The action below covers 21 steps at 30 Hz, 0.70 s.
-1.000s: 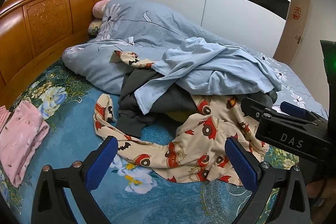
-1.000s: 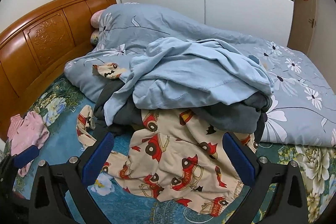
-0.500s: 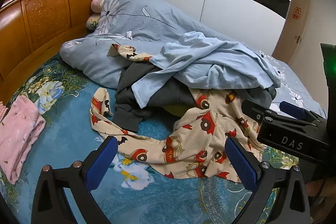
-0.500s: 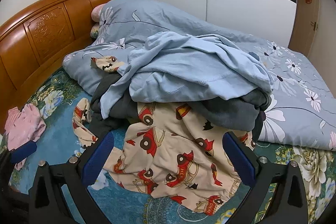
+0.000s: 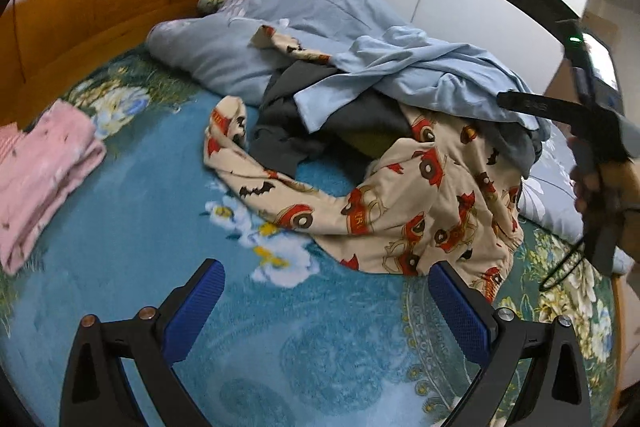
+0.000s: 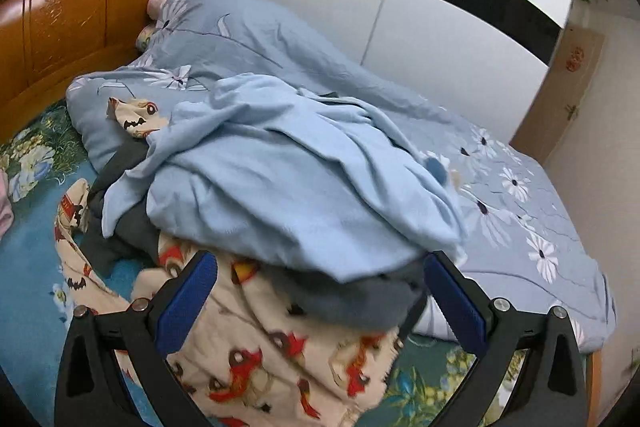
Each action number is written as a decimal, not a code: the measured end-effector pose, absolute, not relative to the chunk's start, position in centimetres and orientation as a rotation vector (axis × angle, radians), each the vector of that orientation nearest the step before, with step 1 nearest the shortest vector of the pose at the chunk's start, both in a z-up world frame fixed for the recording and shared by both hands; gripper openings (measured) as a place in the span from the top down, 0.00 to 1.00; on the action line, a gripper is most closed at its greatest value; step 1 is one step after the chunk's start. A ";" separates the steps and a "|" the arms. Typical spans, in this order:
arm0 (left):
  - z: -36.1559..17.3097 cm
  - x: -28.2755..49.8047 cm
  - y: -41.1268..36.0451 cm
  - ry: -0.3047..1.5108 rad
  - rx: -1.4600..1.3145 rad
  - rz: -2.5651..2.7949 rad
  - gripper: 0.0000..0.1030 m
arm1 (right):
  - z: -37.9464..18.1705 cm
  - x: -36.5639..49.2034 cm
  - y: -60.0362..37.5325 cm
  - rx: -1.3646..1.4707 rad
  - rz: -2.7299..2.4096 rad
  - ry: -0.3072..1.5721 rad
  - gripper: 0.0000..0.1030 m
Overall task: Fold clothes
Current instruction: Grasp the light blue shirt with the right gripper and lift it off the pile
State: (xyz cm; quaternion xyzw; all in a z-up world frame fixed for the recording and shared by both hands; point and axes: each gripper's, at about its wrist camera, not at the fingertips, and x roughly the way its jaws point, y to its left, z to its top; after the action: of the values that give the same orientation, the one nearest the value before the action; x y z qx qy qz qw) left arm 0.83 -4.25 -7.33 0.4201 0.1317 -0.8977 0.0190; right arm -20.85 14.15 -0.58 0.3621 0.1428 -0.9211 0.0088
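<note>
1. Your left hand-held gripper (image 5: 326,291) has its blue-padded jaws spread wide with nothing between them, and it hovers over the teal floral bedspread (image 5: 132,227).
2. Your right hand-held gripper (image 6: 320,281) is also spread wide and grips nothing; its pads flank the near edge of the clothes heap, though you cannot tell if they touch the cloth.
3. Just beyond the left gripper lies the cream pyjama garment printed with red cars and black bats (image 5: 420,211), spread on the bedspread with one sleeve trailing left.
4. On top of it sit a dark grey garment (image 5: 288,131) and a crumpled light blue garment (image 6: 280,187), which crowns the heap.
5. A folded pink garment (image 5: 40,171) lies well apart at the left.
6. Behind the heap, a blue daisy-print duvet (image 6: 520,211) stretches to the carved orange wooden headboard (image 6: 72,11).
</note>
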 end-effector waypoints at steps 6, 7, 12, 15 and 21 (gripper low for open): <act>-6.5 2.4 -5.9 0.361 1.255 -2.770 0.00 | -2.5 -23.8 11.8 1.298 -2.848 0.717 0.95; -6.3 2.7 -6.4 0.359 1.238 -2.764 0.00 | -1.4 -23.6 12.2 1.248 -2.893 0.664 0.96; -5.1 3.4 -8.4 0.459 1.183 -2.744 0.00 | 5.9 -21.8 12.8 0.910 -3.087 0.668 0.98; -3.9 3.9 -8.7 0.496 1.149 -2.757 0.00 | 10.9 -19.5 13.1 0.734 -3.146 0.655 0.98; -0.9 5.6 -9.2 0.490 1.060 -2.818 0.00 | 21.0 -12.3 14.0 0.374 -3.218 0.596 0.99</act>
State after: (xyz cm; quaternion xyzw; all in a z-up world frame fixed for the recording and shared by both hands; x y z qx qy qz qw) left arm 5.60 -9.17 -0.90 0.3472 0.1603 -0.9229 0.0454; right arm -12.30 13.97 21.03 0.1133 0.1804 -0.9741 -0.0762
